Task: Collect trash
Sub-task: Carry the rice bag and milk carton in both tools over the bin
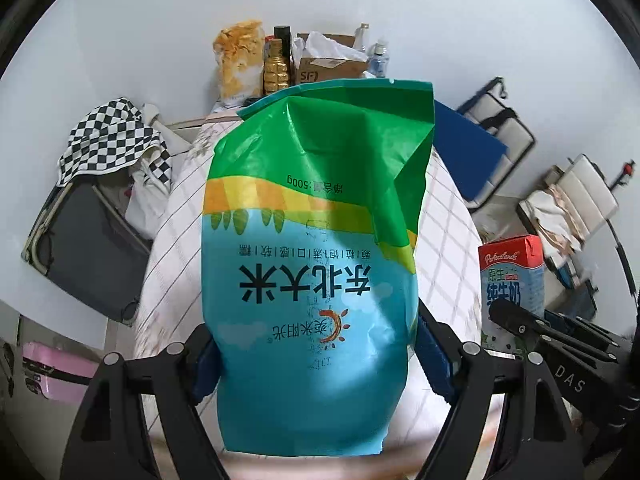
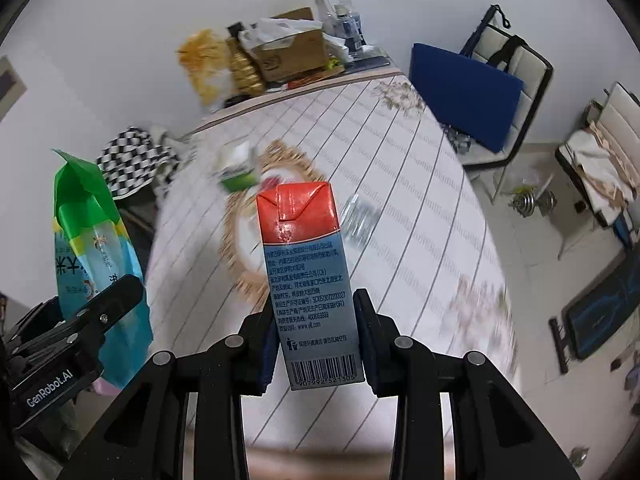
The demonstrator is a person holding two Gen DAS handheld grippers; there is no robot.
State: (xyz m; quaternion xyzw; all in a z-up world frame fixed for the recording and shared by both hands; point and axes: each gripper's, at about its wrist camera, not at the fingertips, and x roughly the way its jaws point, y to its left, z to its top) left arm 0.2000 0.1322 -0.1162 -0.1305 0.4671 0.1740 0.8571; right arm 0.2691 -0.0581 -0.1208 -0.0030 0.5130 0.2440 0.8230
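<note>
My left gripper (image 1: 316, 360) is shut on a green and blue rice bag (image 1: 316, 248) and holds it upright above the table; the bag also shows at the left of the right wrist view (image 2: 92, 248). My right gripper (image 2: 316, 340) is shut on a red-topped blue milk carton (image 2: 308, 264), held upright above the table; the carton also shows at the right of the left wrist view (image 1: 514, 276). A small green and white carton (image 2: 238, 168) and a crumpled clear wrapper (image 2: 360, 216) lie on the table, blurred.
The table (image 2: 420, 184) has a white lined cloth. At its far end stand a cardboard box (image 2: 292, 54), bottles (image 2: 344, 24) and a yellow bag (image 2: 204, 64). Chairs with a blue board (image 2: 464, 92) stand right; a checkered cloth (image 1: 108, 136) lies left.
</note>
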